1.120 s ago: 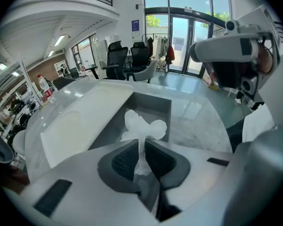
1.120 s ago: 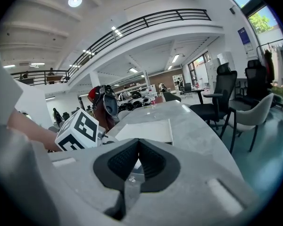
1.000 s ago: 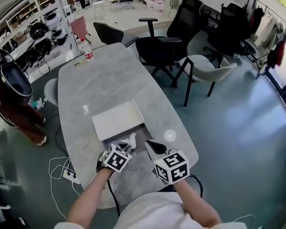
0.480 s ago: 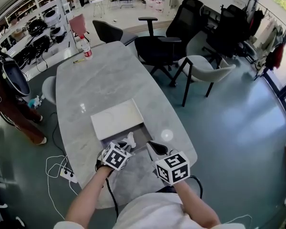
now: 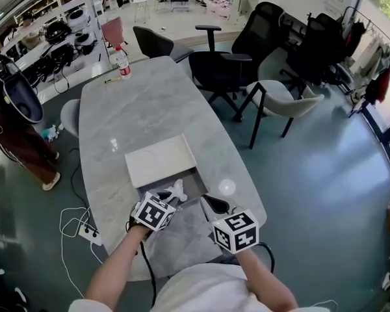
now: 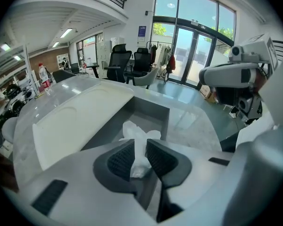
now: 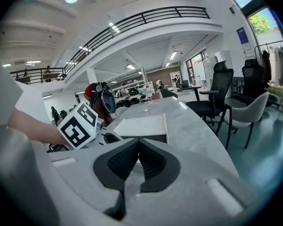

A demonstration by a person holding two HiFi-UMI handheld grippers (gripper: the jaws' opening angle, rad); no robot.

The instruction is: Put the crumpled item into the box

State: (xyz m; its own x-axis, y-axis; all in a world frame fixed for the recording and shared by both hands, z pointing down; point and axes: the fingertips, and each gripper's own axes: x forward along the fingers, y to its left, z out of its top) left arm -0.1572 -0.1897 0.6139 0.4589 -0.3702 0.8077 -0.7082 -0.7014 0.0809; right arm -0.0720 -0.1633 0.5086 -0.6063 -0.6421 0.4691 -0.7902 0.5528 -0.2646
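Observation:
The crumpled white paper [image 6: 139,134] is pinched between the jaws of my left gripper [image 6: 140,148], which is shut on it. It hangs over the near edge of the open grey box [image 6: 148,115]. In the head view the paper [image 5: 177,189] sticks out ahead of the left gripper [image 5: 169,198], just above the box's open part [image 5: 188,184]. The box's white lid [image 5: 158,160] is slid back and covers the far part. My right gripper [image 5: 212,204] hovers to the right of the box, shut with nothing in it [image 7: 138,146].
The box sits on a long grey marble table [image 5: 143,109]. A bottle [image 5: 123,63] stands at its far end. Office chairs [image 5: 224,60] line the right side. A person [image 5: 16,129] stands left of the table. Cables and a power strip [image 5: 84,229] lie on the floor.
The left gripper has edged slightly left with the paper still in it. The head view has shifted a little. The right gripper stays put.

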